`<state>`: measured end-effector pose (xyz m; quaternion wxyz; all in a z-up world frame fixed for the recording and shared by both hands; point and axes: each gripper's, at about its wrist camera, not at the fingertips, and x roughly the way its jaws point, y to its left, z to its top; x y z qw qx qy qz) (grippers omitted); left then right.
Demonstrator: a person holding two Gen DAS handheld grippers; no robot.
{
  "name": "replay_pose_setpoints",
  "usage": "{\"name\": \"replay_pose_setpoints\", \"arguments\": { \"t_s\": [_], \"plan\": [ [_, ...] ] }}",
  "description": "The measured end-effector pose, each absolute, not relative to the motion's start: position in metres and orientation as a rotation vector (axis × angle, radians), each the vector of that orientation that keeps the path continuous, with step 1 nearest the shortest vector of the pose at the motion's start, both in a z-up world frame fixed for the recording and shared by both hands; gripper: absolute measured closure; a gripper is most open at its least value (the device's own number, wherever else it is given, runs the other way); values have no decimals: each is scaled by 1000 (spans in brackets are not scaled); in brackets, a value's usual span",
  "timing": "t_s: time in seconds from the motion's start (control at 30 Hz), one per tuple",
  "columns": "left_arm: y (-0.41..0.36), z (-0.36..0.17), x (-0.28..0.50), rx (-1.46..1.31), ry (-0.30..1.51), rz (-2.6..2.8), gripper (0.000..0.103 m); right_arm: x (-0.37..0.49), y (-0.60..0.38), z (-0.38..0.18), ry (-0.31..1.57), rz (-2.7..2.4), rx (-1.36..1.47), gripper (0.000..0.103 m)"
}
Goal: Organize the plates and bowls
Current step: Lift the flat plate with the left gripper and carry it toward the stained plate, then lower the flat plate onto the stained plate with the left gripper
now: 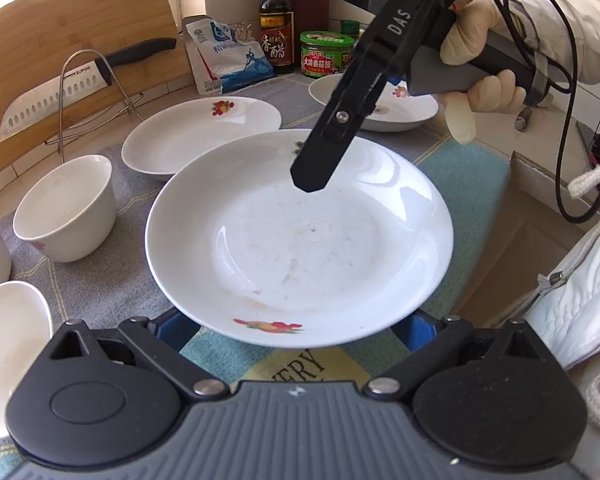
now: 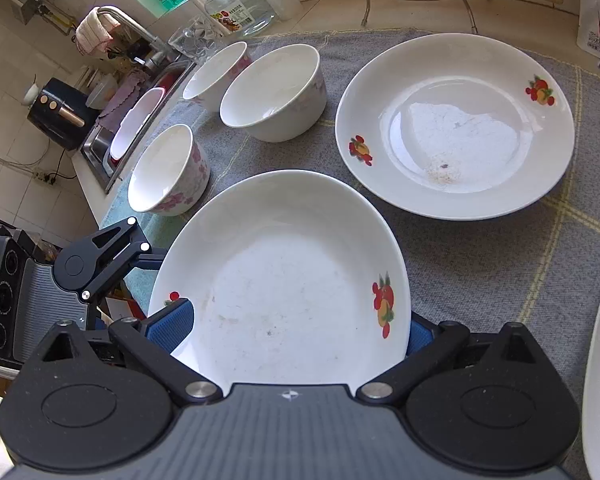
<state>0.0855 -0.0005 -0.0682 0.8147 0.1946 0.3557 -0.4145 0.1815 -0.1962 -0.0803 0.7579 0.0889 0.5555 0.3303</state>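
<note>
A white plate with fruit prints fills the left wrist view, lifted above the cloth. My left gripper is under its near rim, its blue pads mostly hidden by the plate. My right gripper reaches in from the upper right and is shut on the plate's far rim. In the right wrist view the same plate sits between my right gripper's blue pads. A second plate lies flat beyond it. A third plate lies at the back right.
Three white bowls stand on the grey cloth at the left. A knife on a wire rack, a cutting board, a bag, a bottle and a jar stand along the back wall. A sink lies beyond the bowls.
</note>
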Motion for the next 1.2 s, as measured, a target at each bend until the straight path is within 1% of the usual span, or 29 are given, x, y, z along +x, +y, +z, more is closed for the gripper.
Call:
{"name": "replay_pose_setpoints", "arguments": {
  "t_s": [0.57, 1.2],
  "plan": [
    [-74, -55, 102, 416, 719, -966, 4, 165, -286, -53, 1126, 641, 209, 0],
    [-174, -62, 120, 426, 721, -1018, 4, 169, -381, -51, 1067, 573, 245, 0]
  ]
}}
